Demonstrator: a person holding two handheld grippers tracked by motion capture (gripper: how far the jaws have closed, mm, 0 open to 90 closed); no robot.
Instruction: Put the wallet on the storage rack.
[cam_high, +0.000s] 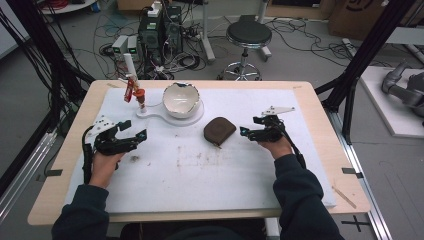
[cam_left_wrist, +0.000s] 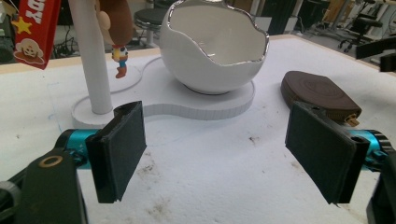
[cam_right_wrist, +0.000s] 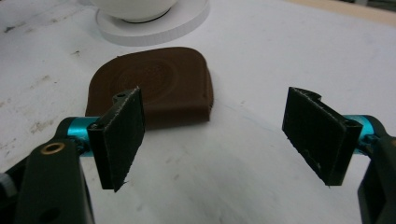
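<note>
Just right of the flat brown leather pouch (cam_high: 219, 131), the right gripper (cam_high: 246, 132) hovers with jaws spread wide, seemingly lined up to grasp it. Farther left, the left gripper (cam_high: 140, 135) waits released and empty, clear of the white eggshell-shaped bowl (cam_high: 181, 99).

Your brown pouch (cam_right_wrist: 154, 91) lies flat and closed just ahead of your right jaws, nearer the left one, untouched.

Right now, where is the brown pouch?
In the high view the brown pouch lies flat on the white mat near the table's middle, just ahead of the open right gripper and right of the white egg-shaped bowl, touching neither.
</note>
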